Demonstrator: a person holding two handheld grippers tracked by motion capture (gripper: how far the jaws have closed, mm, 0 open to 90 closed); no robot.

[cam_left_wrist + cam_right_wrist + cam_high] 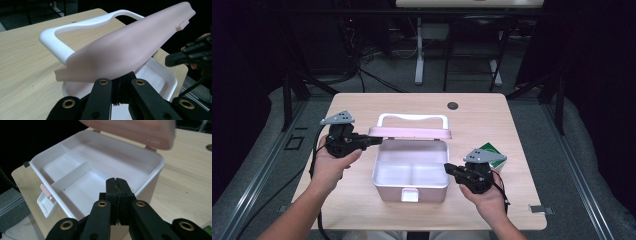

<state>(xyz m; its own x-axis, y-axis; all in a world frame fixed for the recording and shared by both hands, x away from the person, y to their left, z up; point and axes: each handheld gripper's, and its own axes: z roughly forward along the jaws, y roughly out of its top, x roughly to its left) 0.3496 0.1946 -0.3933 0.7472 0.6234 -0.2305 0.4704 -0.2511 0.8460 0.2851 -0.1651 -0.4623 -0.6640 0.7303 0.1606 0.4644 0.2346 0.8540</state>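
A pink box (388, 190) with white compartments stands mid-table, its pink lid (409, 132) lifted partway and its white handle (412, 118) behind. My left gripper (377, 140) is shut, its tips tucked under the lid's (130, 47) left rim and touching it. From the left gripper view (120, 78) the handle (57, 42) curves above the lid. My right gripper (447, 167) is shut with nothing between the jaws, right at the box's right rim. In the right gripper view (117, 181) its tips sit over the rim (150, 177), with the white dividers (70, 176) beyond.
A green and white packet (492, 150) lies on the table just behind my right hand. A white latch (410, 195) hangs open on the box's front wall. There is a dark round hole (453, 105) in the tabletop at the back. Table legs and cables stand beyond the far edge.
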